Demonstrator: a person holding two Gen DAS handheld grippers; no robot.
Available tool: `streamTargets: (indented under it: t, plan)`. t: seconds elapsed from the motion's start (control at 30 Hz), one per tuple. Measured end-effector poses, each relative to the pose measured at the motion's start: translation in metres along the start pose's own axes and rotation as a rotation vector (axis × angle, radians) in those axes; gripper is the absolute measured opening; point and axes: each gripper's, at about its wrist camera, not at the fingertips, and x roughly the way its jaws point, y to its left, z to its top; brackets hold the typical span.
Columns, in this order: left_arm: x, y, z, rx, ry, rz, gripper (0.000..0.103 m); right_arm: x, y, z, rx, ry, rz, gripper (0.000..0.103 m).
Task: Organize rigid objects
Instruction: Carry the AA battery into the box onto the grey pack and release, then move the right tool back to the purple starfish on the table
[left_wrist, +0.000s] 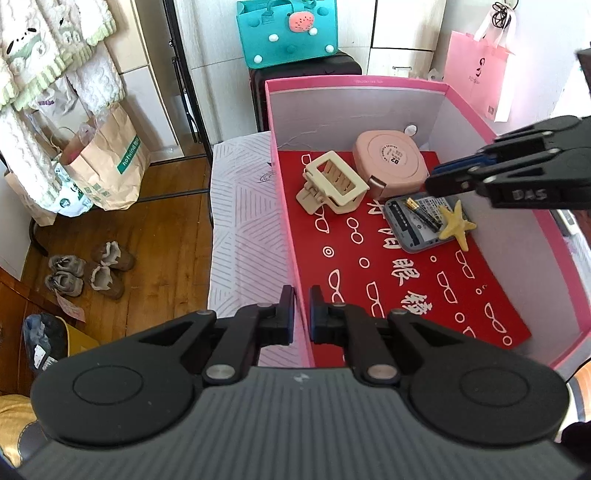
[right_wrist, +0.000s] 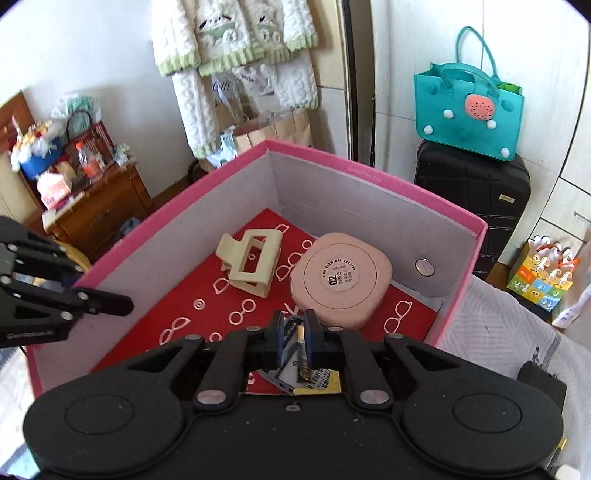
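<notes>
While my left claw (left_wrist: 302, 314) pinches the box (left_wrist: 291, 221) wall, my right claw (right_wrist: 294, 341) stands slightly apart over the battery (left_wrist: 423, 215): light, stiff, slippery; grip it mid-length.

A pale cloth with a grey line pattern (left_wrist: 243, 236) covered the surface that carried everything; what lay under it could not be told. Directly on the cloth stood a pink box (left_wrist: 286, 206), open at the top, with grey inner walls and a red liner on its floor. The cloth showed bare along the box's left wall in the left wrist view, and beyond the box's right corner (right_wrist: 495, 321) in the right wrist view.
</notes>
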Motion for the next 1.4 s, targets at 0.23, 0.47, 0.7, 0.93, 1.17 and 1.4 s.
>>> streamTargets:
  t: [0.23, 0.47, 0.7, 0.93, 1.17, 1.4]
  plan:
    - [0.002, -0.003, 0.001, -0.017, -0.005, 0.004, 0.006, -0.051, -0.004, -0.017, 0.042, -0.063, 0.116, 0.023]
    - [0.001, -0.002, -0.001, -0.03, -0.011, 0.007, 0.007, -0.113, -0.009, -0.052, 0.017, -0.129, 0.04, 0.027]
    - [0.0, -0.003, -0.002, -0.053, -0.013, 0.009, 0.006, -0.136, -0.025, -0.118, 0.022, -0.103, -0.116, 0.028]
    - [0.0, -0.004, -0.002, -0.056, -0.011, 0.016, 0.006, -0.127, -0.055, -0.186, 0.133, -0.03, -0.252, 0.033]
    - [0.0, -0.007, -0.001, -0.053, -0.001, 0.031, 0.007, -0.123, -0.087, -0.212, 0.237, -0.063, -0.318, 0.039]
    - [0.001, -0.011, 0.0, -0.049, 0.003, 0.054, 0.007, -0.108, -0.098, -0.212, 0.212, -0.084, -0.325, 0.047]
